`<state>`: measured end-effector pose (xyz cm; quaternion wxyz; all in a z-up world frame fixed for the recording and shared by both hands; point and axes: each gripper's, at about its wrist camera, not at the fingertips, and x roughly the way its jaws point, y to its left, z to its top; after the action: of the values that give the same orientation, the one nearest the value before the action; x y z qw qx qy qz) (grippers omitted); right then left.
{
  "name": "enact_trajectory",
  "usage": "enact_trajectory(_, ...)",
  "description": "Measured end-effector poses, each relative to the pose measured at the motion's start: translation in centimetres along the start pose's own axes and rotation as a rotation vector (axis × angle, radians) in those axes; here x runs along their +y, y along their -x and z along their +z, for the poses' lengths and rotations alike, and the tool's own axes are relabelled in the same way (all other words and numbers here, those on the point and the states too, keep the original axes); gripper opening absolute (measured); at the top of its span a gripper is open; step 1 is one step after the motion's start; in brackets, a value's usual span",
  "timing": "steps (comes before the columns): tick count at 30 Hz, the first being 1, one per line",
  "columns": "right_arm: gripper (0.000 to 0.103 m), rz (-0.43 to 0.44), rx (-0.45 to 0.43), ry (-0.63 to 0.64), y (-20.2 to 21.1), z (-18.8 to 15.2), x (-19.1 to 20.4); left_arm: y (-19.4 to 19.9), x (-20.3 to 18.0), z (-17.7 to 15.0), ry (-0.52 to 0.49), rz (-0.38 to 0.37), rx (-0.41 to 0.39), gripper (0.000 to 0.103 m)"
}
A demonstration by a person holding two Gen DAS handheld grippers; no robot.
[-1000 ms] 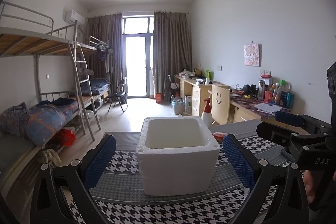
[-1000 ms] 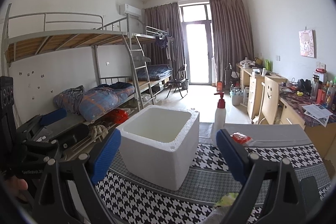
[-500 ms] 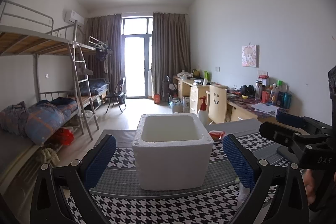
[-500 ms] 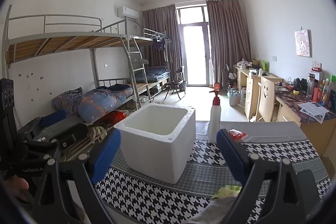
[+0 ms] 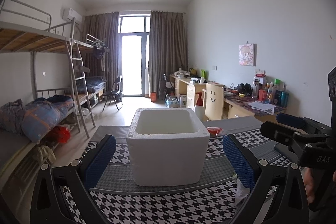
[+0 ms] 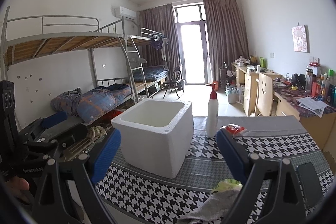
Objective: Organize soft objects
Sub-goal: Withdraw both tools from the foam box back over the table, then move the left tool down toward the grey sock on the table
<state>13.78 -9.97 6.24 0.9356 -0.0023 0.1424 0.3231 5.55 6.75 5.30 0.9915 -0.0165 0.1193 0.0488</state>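
Both grippers, left gripper (image 5: 167, 157) and right gripper (image 6: 168, 152), are hovering with fingers spread wide, grasping nothing. The foam box (image 6: 156, 135) is standing open-topped on the desk (image 6: 273, 146), presumably as receptacle. The grey cloth (image 6: 212, 206) is lying near the right gripper, outside the box.

Matt, grainy white foam on the box (image 5: 168, 152); woven houndstooth cloth over the table (image 6: 273, 146); ribbed blue rubbery pads (image 5: 100, 161) on black plastic; glossy plastic pump bottle (image 6: 212, 117); limp grey cloth (image 6: 216, 207); painted-metal bunk frame (image 6: 92, 68).
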Motion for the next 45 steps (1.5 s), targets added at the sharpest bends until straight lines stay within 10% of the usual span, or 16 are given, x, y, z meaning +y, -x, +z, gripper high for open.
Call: enact_trajectory(45, 0.094, -0.189, 0.061, -0.099, 1.8, -4.3, -4.7, -2.8, -3.6, -3.4, -0.011, -0.180, 0.075, 0.102)
